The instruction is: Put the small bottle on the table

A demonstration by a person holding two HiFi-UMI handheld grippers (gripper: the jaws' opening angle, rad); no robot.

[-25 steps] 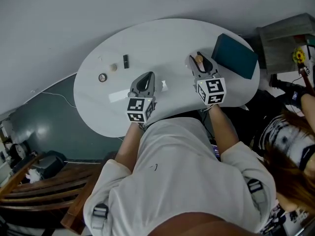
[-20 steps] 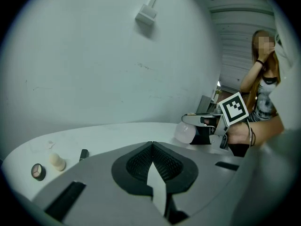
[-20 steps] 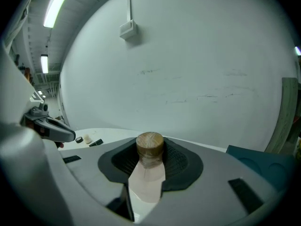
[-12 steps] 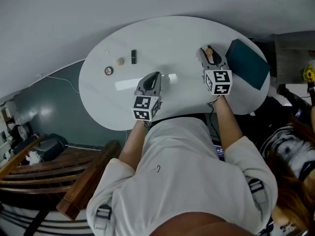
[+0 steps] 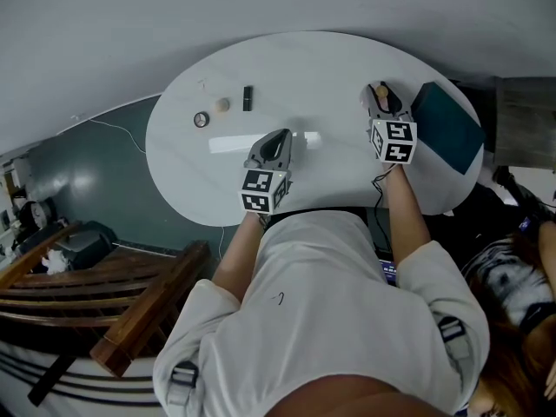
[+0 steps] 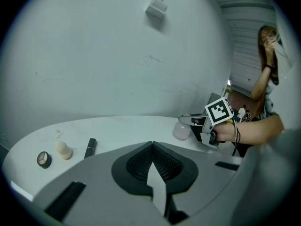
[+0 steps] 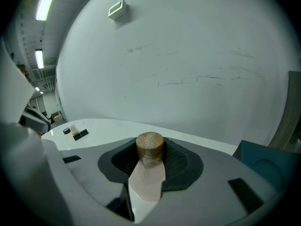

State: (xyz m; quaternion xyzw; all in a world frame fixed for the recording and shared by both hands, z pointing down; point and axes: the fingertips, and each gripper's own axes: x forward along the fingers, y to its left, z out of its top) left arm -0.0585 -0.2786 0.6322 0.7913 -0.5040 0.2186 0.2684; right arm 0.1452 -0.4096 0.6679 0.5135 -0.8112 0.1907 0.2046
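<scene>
My right gripper (image 5: pixel 380 94) has its jaws part way closed, squeezing the one small bottle (image 7: pixel 150 149). The bottle has a round wooden cap and a smooth pale pink body. It sits low at the shiny white oval table (image 5: pixel 287 68), and I cannot tell if it touches. My left gripper (image 6: pixel 151 146) is pinched tight on nothing. Far left lie a round disc (image 5: pixel 201 120), a pale lump (image 5: pixel 223 105) and a black stick (image 5: pixel 248 98).
</scene>
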